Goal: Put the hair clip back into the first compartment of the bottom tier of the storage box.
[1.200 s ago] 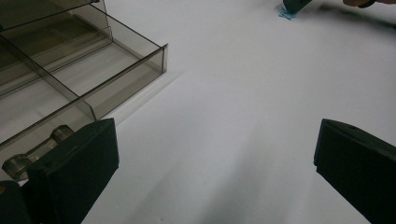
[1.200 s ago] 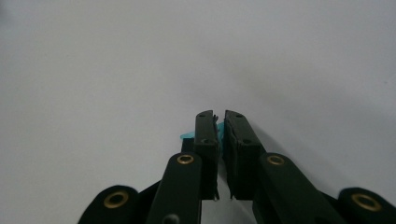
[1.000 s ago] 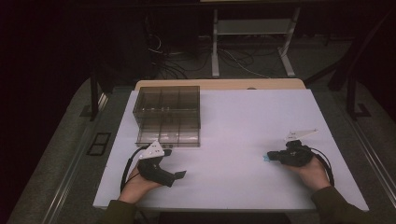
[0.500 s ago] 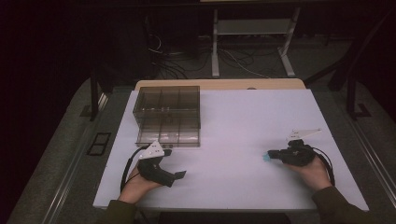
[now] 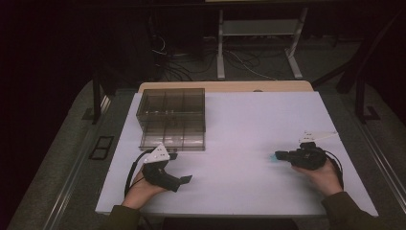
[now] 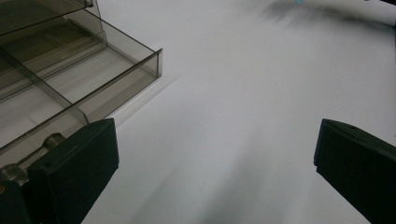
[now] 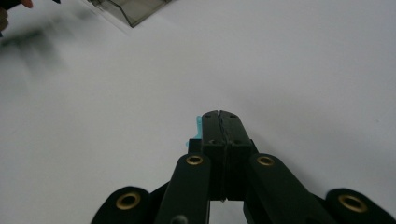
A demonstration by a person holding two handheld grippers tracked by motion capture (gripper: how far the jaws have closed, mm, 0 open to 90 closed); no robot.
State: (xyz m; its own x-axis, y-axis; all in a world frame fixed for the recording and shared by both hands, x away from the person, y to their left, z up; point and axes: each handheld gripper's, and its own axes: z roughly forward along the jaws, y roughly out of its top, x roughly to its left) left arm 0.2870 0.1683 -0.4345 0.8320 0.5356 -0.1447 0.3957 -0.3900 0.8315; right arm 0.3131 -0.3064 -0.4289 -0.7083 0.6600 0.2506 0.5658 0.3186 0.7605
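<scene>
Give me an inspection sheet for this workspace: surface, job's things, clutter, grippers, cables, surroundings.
Surface: white table top, bare across the middle.
Job's things: small turquoise piece at the tips of the right gripper; the pictures do not settle whether it is pinched. Clear divided organizer box at the far left of the table, compartments look empty.
Clutter: nothing seen.
Grippers: left gripper jaws wide apart with nothing between them, beside the box's near corner. Right gripper jaws closed together, held low over the table.
Cables: black cable loops from the left gripper; loose cables on the floor behind the table.
Surroundings: dark room, metal stand legs beyond the table.
</scene>
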